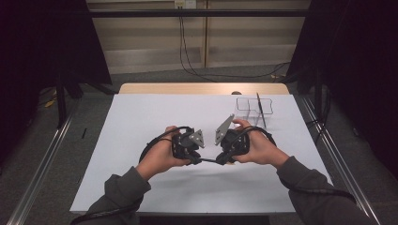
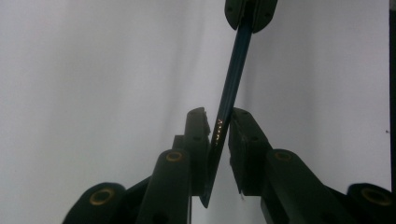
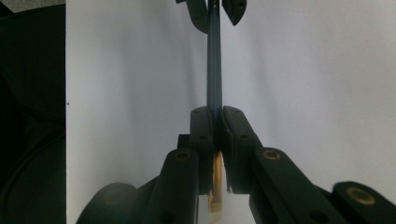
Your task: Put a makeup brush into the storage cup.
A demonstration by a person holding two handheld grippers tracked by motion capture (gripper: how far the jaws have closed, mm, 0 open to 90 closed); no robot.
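Observation:
A thin dark board [image 1: 209, 160] with a gold edge spans the gap between my two grippers above the white table [image 1: 141, 122]. My left gripper [image 1: 197, 158] holds one end. In the left gripper view the board [image 2: 226, 88] runs slanted between the jaws of the left gripper [image 2: 218, 116], which are closed against it. My right gripper [image 1: 221, 159] is shut on the other end. In the right gripper view the board [image 3: 214, 60] stands straight between the pressed jaws of the right gripper [image 3: 214, 114], with its gold edge [image 3: 216, 182] low down.
A clear plastic rack [image 1: 248, 106] stands at the table's far right with a dark flat piece [image 1: 260, 111] upright in it. A wooden strip [image 1: 202, 88] edges the table's far side. Metal rails [image 1: 338, 159] run along both sides.

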